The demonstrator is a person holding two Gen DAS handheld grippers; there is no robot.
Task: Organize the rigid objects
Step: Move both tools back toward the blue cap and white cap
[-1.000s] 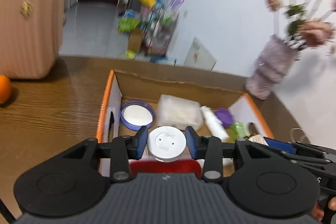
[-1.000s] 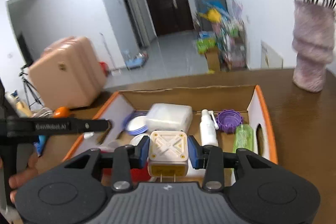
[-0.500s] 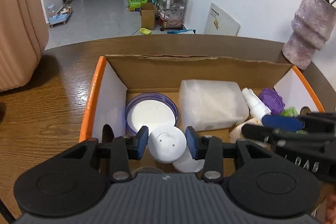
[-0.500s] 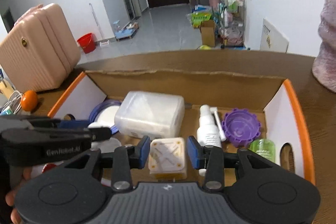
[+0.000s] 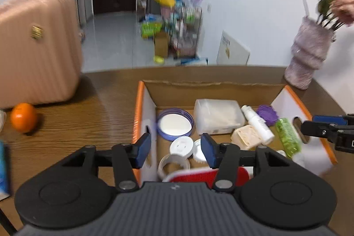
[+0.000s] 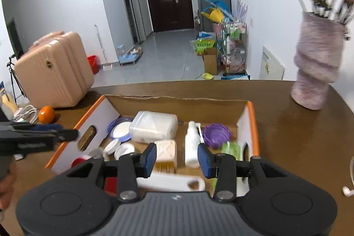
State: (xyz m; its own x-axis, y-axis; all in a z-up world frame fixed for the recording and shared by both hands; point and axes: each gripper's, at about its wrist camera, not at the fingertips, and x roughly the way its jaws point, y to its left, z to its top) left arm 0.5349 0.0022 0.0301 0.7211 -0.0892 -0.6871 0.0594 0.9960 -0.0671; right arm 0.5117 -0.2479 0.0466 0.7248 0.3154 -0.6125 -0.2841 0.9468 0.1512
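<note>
Cap (image 5: 181, 146) and charger (image 6: 166, 153) down inside the box (image 6: 177, 103), both light, hard, slick; best pinched across flat sides. Left tongs (image 5: 176, 150) just sprung open, empty. Right tongs (image 6: 177, 158) just eased open, empty too.

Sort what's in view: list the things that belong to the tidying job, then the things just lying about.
Job:
cardboard box
white round cap
cream plug adapter
white spray bottle
purple lid
clear plastic case

Lying about:
orange
pink suitcase
flower vase
</note>
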